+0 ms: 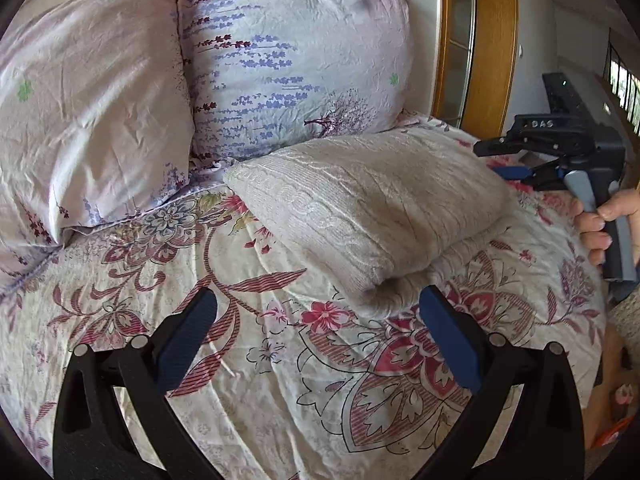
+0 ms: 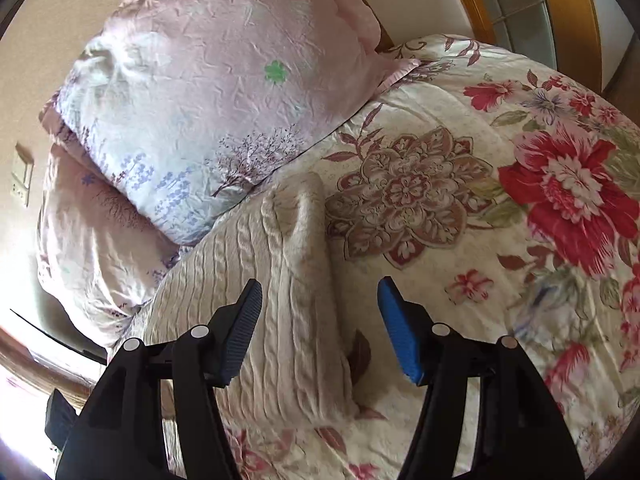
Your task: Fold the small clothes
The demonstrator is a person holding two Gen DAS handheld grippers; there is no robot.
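Both tongs wide open, empty | left, right | sweater soft, thick, floppy | I grab its edge.

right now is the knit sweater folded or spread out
Folded. The cream knit sweater lies as a compact doubled stack on the floral bedspread, with a rounded fold edge and layers visible; neither tool holds it.

The cream cable-knit sweater is folded into a thick, soft bundle. It lies on the flowery bed cover, just in front of the pillows. Its top has bumpy rope patterns. One fold sits on top of another, and the rounded folded edge looks puffy.
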